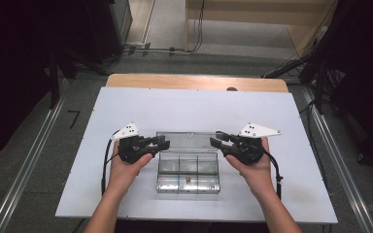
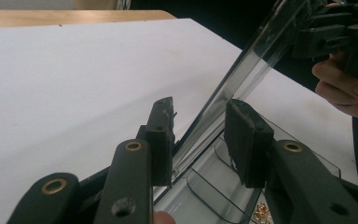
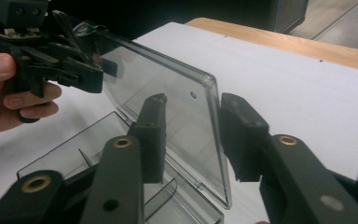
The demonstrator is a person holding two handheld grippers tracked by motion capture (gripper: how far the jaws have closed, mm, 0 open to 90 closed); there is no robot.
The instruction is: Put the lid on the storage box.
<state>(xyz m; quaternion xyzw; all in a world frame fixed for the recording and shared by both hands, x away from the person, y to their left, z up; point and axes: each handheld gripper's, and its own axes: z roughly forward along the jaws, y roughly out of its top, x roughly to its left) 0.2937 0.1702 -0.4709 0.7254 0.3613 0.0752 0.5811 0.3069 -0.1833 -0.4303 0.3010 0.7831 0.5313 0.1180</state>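
At the centre of the frame a clear compartment box (image 1: 188,170) sits on the white desk (image 1: 126,107), its lid (image 1: 187,141) raised; left gripper (image 1: 161,143) and right gripper (image 1: 215,140) straddle the lid's ends, jaws released, not pressing

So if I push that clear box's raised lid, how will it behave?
The lid looks like thin clear plastic, so probably stiff but light. Standing raised above the compartment box, it likely swings easily. The box holds little, a few brass bits, so it may slide.
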